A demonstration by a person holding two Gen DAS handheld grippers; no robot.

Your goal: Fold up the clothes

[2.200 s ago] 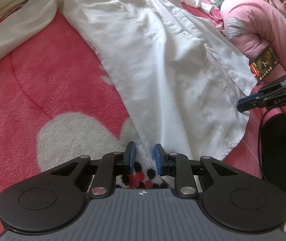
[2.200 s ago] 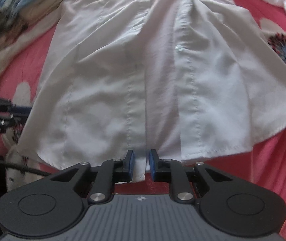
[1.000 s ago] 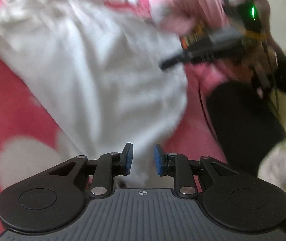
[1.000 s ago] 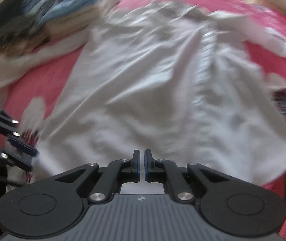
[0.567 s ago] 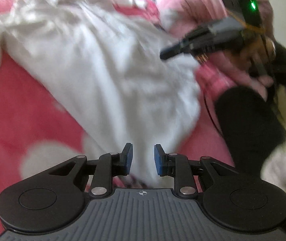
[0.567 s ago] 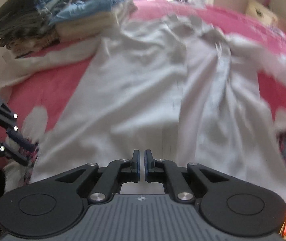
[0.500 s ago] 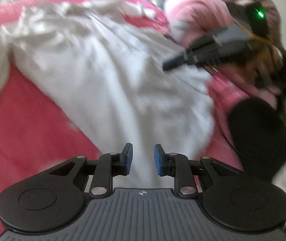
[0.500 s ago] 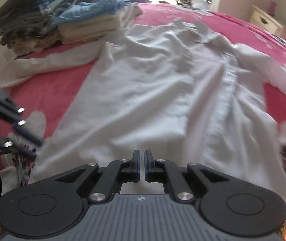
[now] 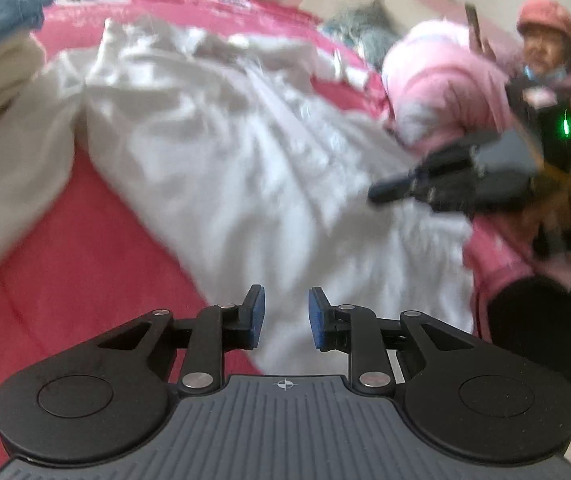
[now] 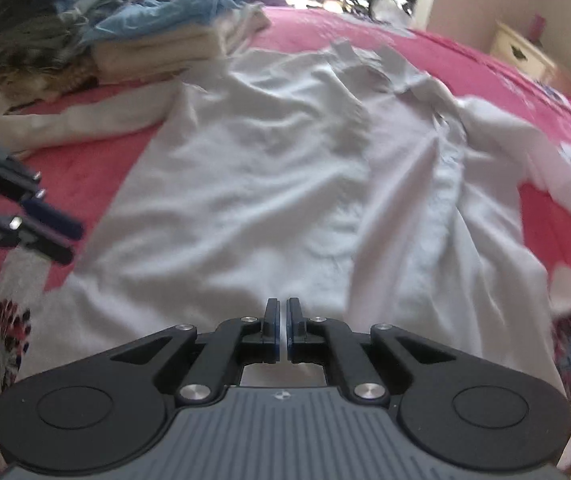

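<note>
Since a couple of seconds ago the right gripper (image 10: 283, 328) has closed from a clear gap to pads nearly touching, with a sliver of white hem seemingly pinched between them at the bottom centre of its frame; both views have also tipped up from looking down at the hem to looking along the white button-up shirt (image 10: 285, 184). That suggests the hem is being lifted for a bottom-to-collar fold. The left gripper (image 9: 282, 318) stands partly open as before, shirt fabric behind its gap but nothing visibly clamped. The shirt lies spread on the pink bedspread (image 10: 85, 168), its long axis running from the hem at lower centre to the collar at upper right, button placket right of centre.
</note>
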